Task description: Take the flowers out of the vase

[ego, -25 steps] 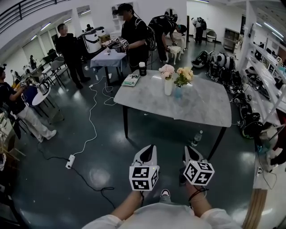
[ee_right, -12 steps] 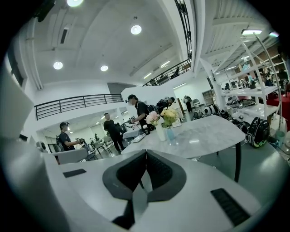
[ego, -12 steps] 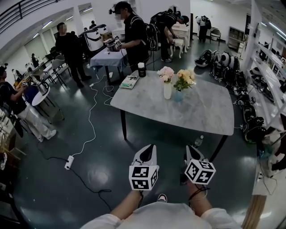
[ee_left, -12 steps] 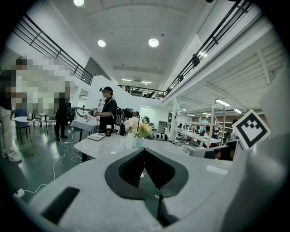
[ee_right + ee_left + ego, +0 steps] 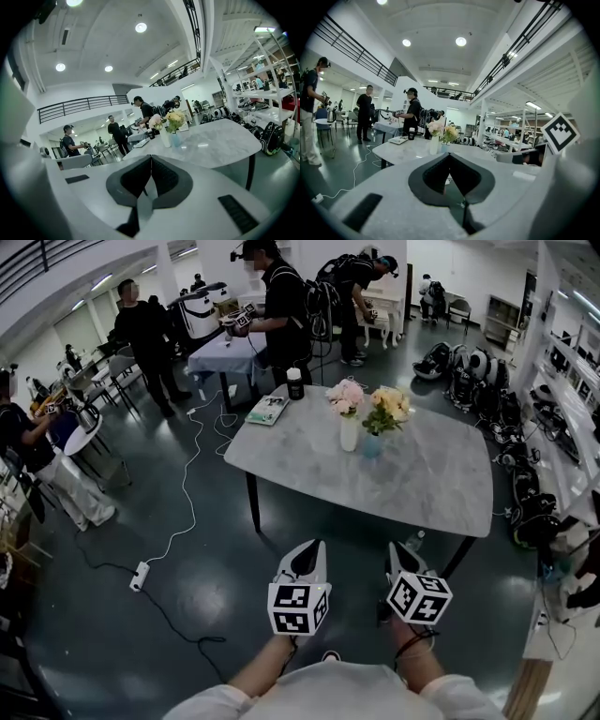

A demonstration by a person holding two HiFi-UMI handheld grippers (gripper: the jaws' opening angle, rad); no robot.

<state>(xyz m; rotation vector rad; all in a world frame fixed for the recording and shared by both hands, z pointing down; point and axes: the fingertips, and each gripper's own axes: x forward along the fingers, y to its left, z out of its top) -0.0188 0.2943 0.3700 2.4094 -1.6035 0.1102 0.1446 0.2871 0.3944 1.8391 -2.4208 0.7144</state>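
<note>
Our left tool (image 5: 312, 549) and right tool (image 5: 395, 551) are pinched together, empty, near us. The flowers (image 5: 349, 396) stand in the vase (image 5: 349, 434) on the bench (image 5: 422, 479), far ahead, well apart from them.

Dark glossy floor (image 5: 112, 652), white marble table (image 5: 422, 484), shelving along right wall (image 5: 572, 399), round ceiling lights (image 5: 461, 41), balcony railing (image 5: 79, 105)

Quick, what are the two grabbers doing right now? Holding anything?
Left gripper: shut, holding nothing.
Right gripper: shut, holding nothing.
</note>
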